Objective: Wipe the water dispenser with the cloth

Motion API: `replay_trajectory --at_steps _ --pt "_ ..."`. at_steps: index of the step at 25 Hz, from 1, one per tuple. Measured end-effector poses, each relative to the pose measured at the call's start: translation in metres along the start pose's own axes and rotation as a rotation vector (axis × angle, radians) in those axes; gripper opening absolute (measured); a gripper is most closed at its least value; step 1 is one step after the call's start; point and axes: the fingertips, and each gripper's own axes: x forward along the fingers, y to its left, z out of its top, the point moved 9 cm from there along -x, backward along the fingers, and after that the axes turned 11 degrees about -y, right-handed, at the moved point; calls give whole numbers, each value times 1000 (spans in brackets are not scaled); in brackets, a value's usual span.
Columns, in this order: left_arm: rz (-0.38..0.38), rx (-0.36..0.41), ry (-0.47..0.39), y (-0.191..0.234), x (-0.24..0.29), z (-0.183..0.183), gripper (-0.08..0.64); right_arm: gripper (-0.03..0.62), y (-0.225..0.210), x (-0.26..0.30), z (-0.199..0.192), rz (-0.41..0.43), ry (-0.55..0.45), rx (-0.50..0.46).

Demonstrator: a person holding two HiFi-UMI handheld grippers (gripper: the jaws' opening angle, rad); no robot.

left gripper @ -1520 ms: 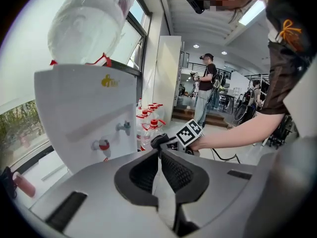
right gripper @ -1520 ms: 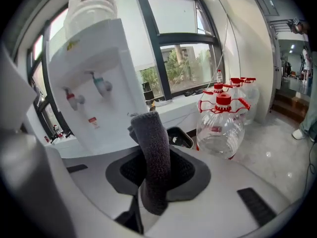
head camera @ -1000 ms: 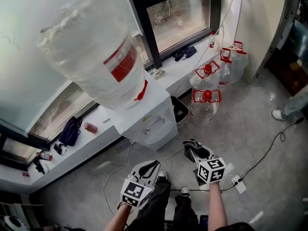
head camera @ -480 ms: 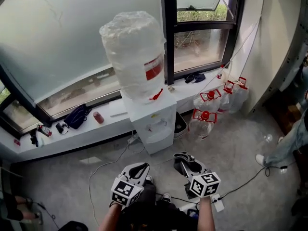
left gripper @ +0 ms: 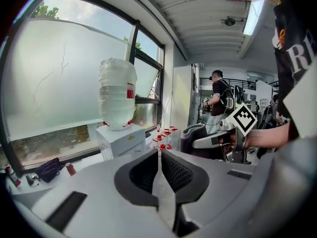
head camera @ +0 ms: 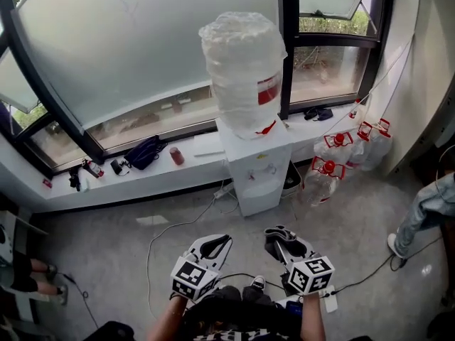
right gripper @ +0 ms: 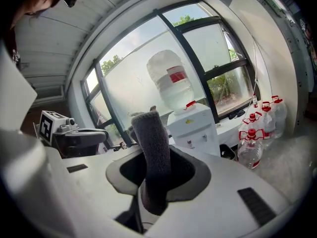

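The white water dispenser (head camera: 257, 172) stands against the windowsill with a large wrapped bottle (head camera: 242, 66) upside down on top. It lies well ahead of both grippers. In the head view my right gripper (head camera: 284, 243) is low at the front and shut on a dark grey cloth (head camera: 274, 233). In the right gripper view the cloth (right gripper: 152, 150) stands up between the jaws, with the dispenser (right gripper: 194, 129) beyond it. My left gripper (head camera: 215, 246) is beside the right one. Its jaws are shut with nothing between them in the left gripper view (left gripper: 159, 155).
Several red-capped water jugs (head camera: 333, 169) stand on the floor right of the dispenser. The windowsill (head camera: 135, 180) carries a dark bag (head camera: 144, 152) and small items. Cables (head camera: 174, 229) run across the floor. A person's leg (head camera: 425, 208) is at the right edge, and another person (head camera: 25, 275) sits at the left.
The head view has drawn back and swung, so the dispenser looks smaller, farther off and more upright. Both grippers keep the same low stance, and the cloth stays in the right one.
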Motion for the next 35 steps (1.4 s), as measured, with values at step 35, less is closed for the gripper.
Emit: replay_trajectory --at_steps 35 --pt "32 -6 -172 -53 -192 -25 20 103 189 -51 -38 119 8 -166"
